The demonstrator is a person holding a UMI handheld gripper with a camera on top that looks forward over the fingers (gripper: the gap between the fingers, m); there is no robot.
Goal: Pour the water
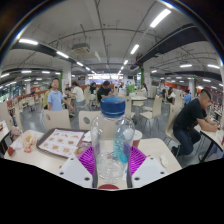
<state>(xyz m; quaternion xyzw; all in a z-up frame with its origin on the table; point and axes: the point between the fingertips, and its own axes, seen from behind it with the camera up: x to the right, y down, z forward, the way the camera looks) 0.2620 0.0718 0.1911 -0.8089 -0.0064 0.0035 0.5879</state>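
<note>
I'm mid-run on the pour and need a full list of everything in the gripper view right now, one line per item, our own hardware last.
Water bottle: one, clear with a blue cap, upright between the gripper fingers.
Table: one, white, under the bottle and the fingers.
Tray: one, pale with small items on it, on the table beside the bottle.
Chairs: several, light-coloured, beyond the table.
People: several, seated at tables further back; one in dark clothes leans over a table nearby.
Ceiling lights: many, white strips overhead.
Gripper: one, white fingers with magenta pads against both sides of the bottle.
</note>
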